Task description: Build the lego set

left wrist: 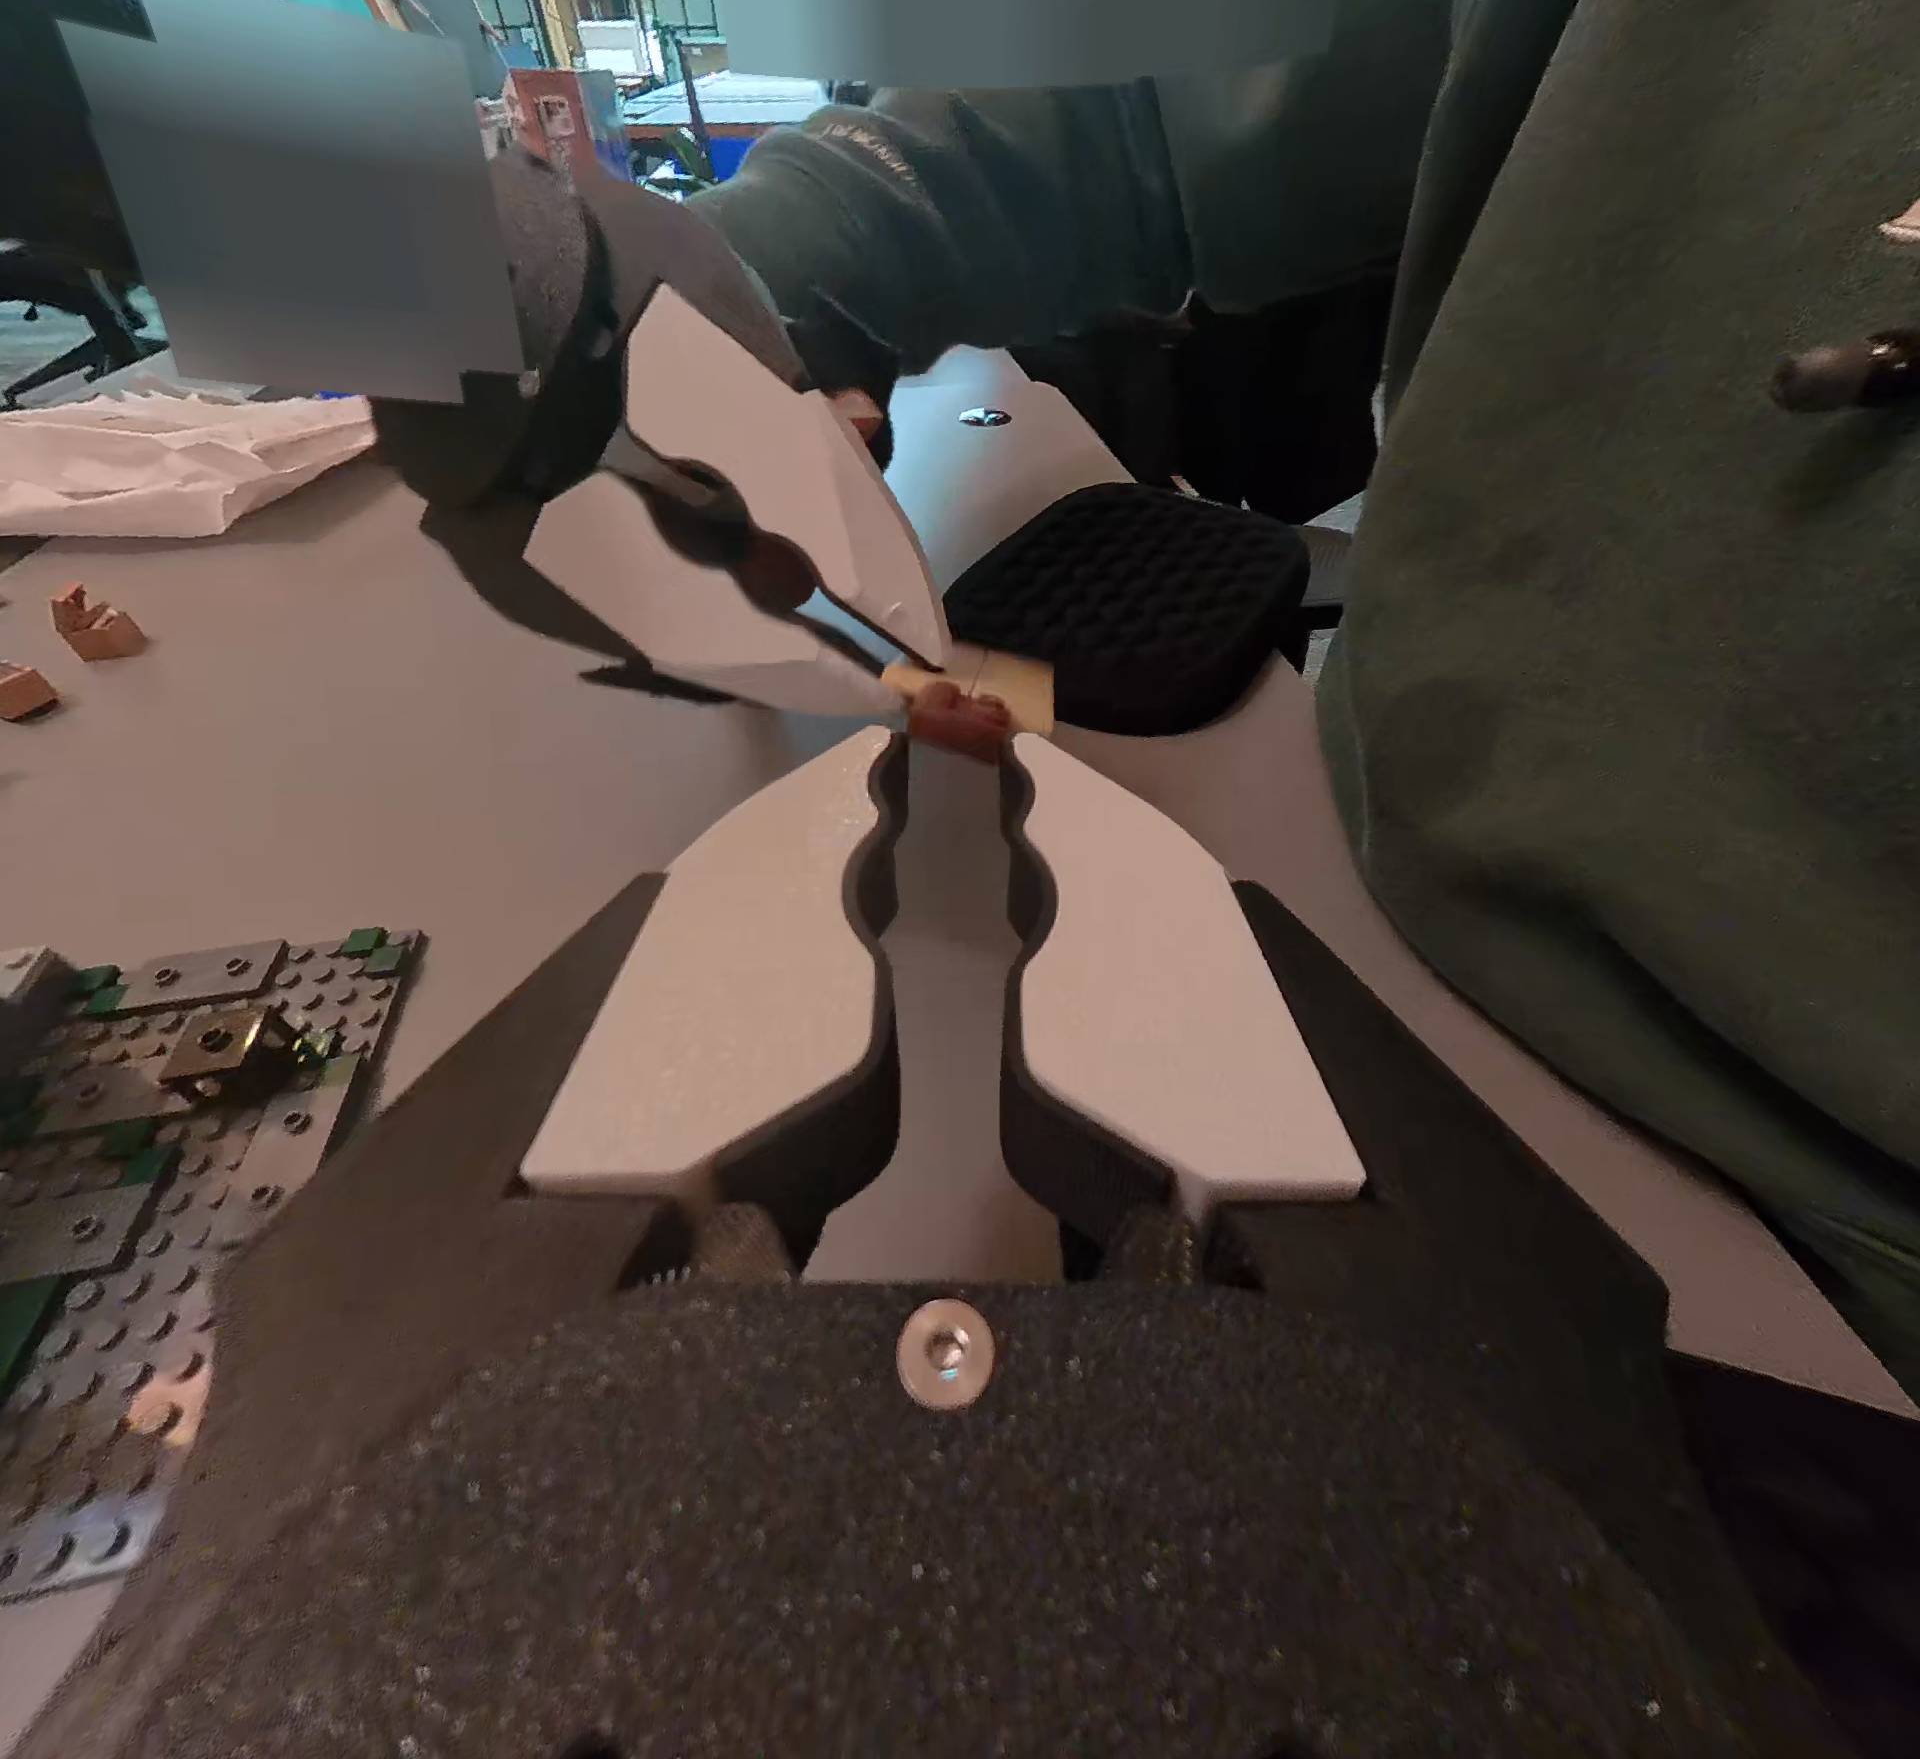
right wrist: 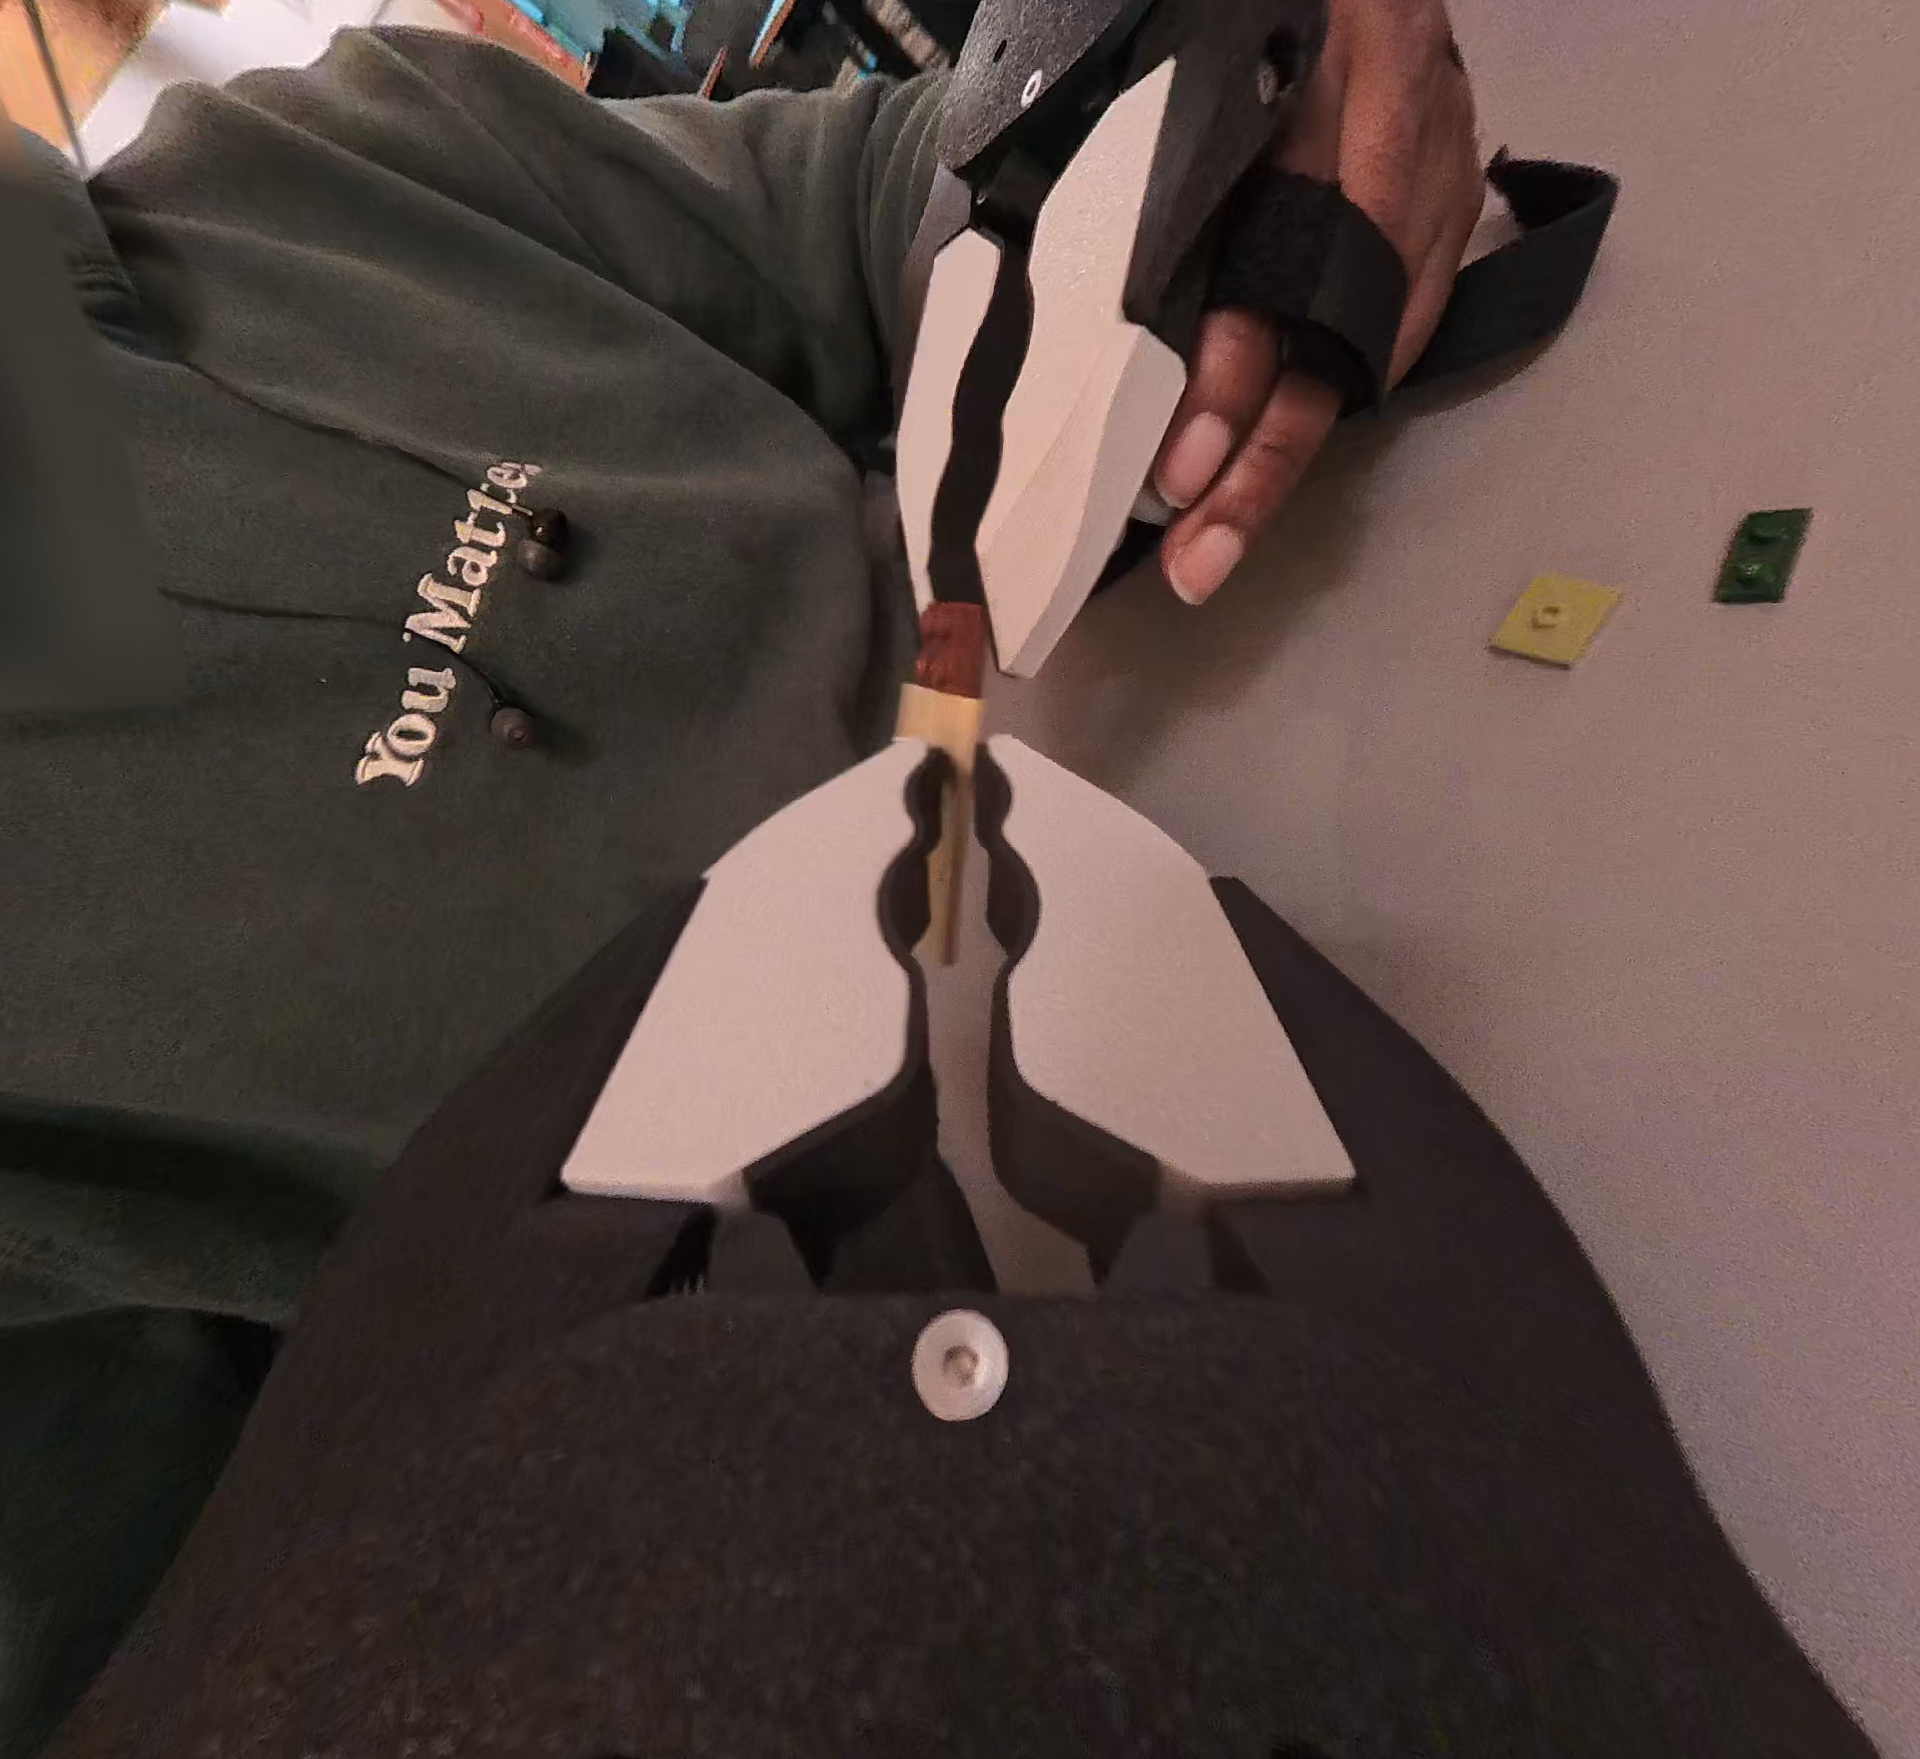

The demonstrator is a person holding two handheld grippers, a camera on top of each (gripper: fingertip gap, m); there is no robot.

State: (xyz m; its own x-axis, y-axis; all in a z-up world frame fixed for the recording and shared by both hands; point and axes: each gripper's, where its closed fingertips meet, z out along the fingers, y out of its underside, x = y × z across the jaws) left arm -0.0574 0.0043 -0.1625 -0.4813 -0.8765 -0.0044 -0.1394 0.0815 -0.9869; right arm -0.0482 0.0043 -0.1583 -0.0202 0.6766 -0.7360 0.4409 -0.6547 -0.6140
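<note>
My left gripper [left wrist: 951, 753] is shut on a small reddish-brown brick [left wrist: 961, 722], held above the grey table. My right gripper [left wrist: 914, 670] reaches in from the upper left, shut on a thin tan plate [left wrist: 1023, 686]. The plate sits pressed against the brown brick's studded top. In the right wrist view, my right gripper [right wrist: 951, 753] grips the tan plate [right wrist: 935, 712] edge-on. The brown brick [right wrist: 948, 644] meets the plate's far end, pinched in the tips of my left gripper [right wrist: 971, 634]. Both are held close to the person's green sweatshirt.
A grey studded baseplate [left wrist: 208, 1138] with green and grey pieces lies at lower left. Loose brown slope bricks [left wrist: 99, 623] and crumpled white paper [left wrist: 156, 462] lie beyond it. A black textured pad [left wrist: 1132, 608] lies behind the bricks. A yellow-green tile [right wrist: 1555, 623] and dark green plate [right wrist: 1763, 556] lie on the table. Only a small space, under 4 cm, lies between the two pairs of fingers. About 11 cm separates my left fingertips from the yellow-green tile [right wrist: 1555, 623].
</note>
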